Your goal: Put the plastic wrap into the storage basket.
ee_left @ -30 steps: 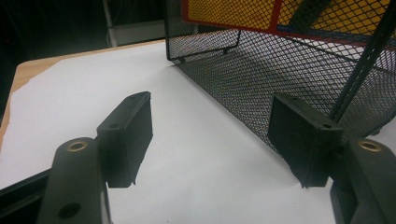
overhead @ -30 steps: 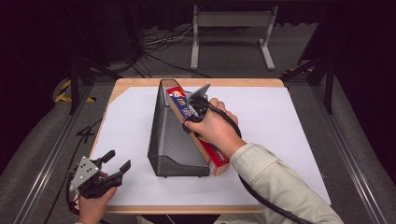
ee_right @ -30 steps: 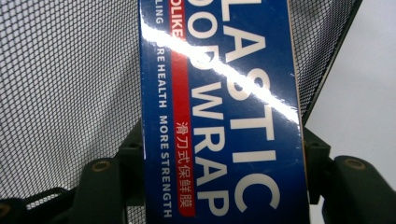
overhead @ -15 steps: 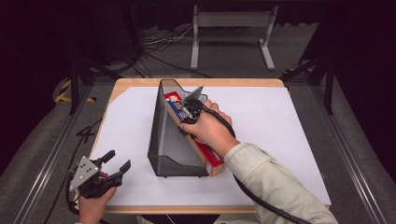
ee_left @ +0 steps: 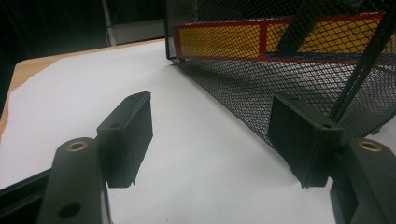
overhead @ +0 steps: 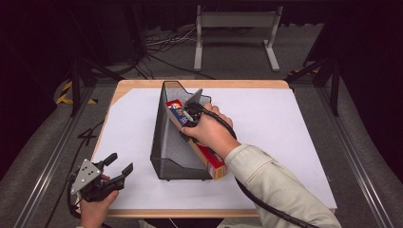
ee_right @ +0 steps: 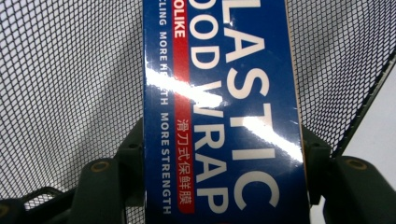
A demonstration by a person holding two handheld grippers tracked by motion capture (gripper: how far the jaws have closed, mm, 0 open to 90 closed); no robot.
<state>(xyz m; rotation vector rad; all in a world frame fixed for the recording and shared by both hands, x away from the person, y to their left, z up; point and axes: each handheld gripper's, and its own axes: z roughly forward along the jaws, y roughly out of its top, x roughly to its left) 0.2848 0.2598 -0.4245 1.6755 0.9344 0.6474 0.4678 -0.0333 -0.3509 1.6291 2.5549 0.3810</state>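
Note:
A black mesh file holder (overhead: 164,142) stands on the white sheet at the middle of the table. A long blue, red and yellow plastic wrap box (overhead: 209,159) leans lengthwise in it, its near end sticking out past the holder's low front. My right gripper (overhead: 187,116) is shut on the box's upper part; in the right gripper view both pads press the sides of the box (ee_right: 219,107), with mesh (ee_right: 70,84) behind. My left gripper (overhead: 119,164) stands open at the table's near left corner. In the left gripper view its jaws (ee_left: 215,140) face the holder (ee_left: 261,93) and the box (ee_left: 219,39) behind the mesh.
The white sheet (overhead: 285,128) covers most of the wooden table (overhead: 142,84). A metal stand (overhead: 235,28) and cables lie on the floor beyond the far edge. Rails run along both sides of the table.
My right hand and the box have shifted slightly toward the near edge, still in the holder. The left gripper has stayed put.

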